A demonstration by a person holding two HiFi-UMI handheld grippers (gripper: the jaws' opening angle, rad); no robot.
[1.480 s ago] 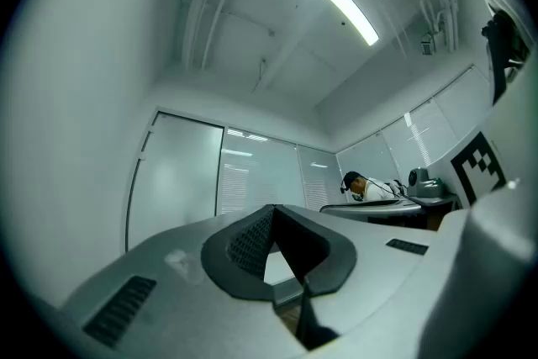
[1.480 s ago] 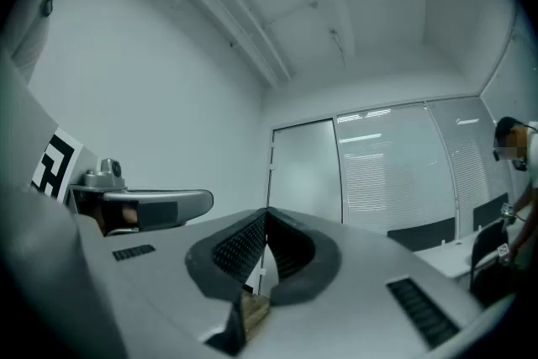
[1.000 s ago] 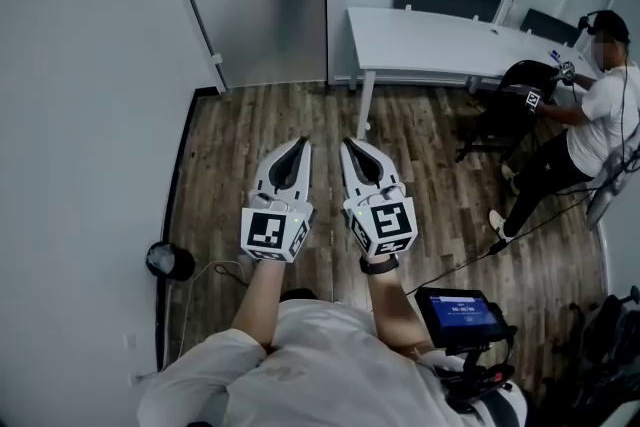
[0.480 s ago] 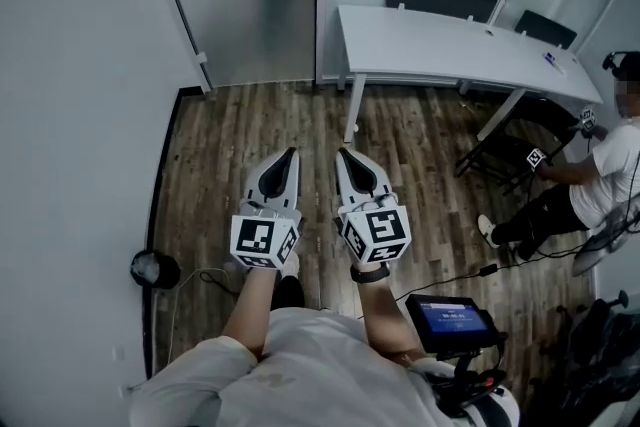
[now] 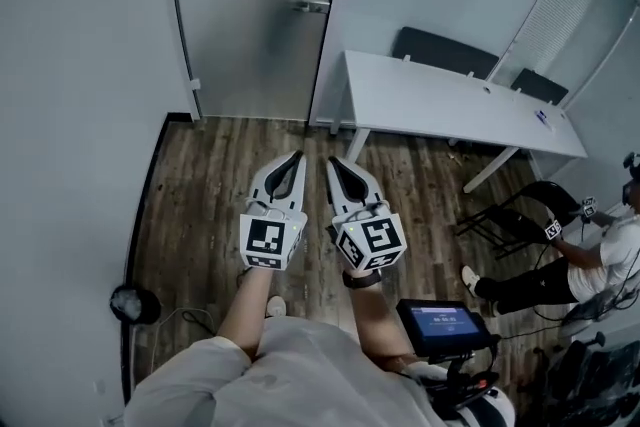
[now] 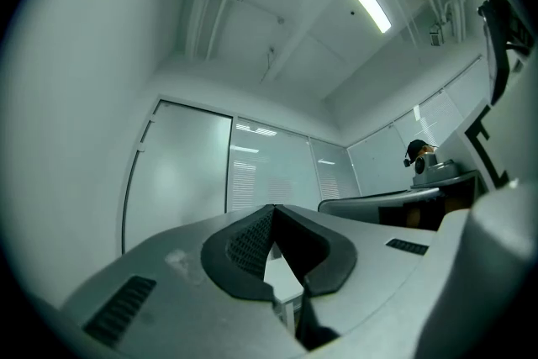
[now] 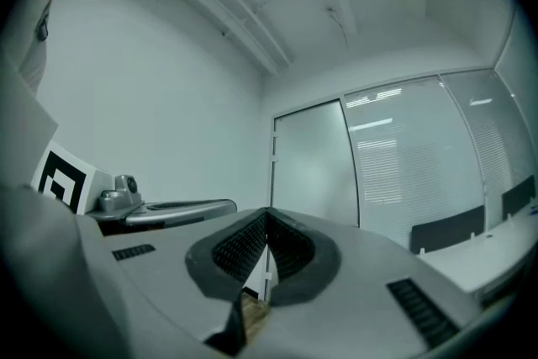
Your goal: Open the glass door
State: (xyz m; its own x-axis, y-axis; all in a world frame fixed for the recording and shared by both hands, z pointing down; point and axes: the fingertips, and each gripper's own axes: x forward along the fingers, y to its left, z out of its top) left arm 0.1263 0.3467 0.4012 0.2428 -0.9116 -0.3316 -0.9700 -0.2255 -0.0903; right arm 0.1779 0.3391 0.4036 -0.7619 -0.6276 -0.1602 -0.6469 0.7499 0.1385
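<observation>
Left tongs (image 5: 296,156): closed, the dark ribbed pads meeting at the tip, nothing between them; held out in front of the person, touching nothing.
Right tongs (image 5: 333,162): closed in the same way, pads together and empty; just beside the left pair, the two tips angled slightly toward each other.
Aim: both pairs point across the wood floor (image 5: 210,185) toward the far wall of the room.
Glass door (image 5: 250,25): frosted, standing shut in its frame at the far side of the room, ahead of the tongs and well apart from them.
Door handle (image 5: 312,6): a metal lever on the door's right edge, untouched.
Writing: each tongs carries a cube with black-and-white square markers; a small screen (image 5: 443,324) at the person's right hip shows a blue band whose text is too small to read.
White counter (image 5: 440,105): stands to the right of the door against the glass wall, with two dark chairs (image 5: 445,50) behind it.
Other person (image 5: 600,260): seated at the far right, clear of the door.
Floor: a black round object (image 5: 135,303) lies by the left wall with a cable beside it.
Path: bare floorboards lie between the tongs and the door.
</observation>
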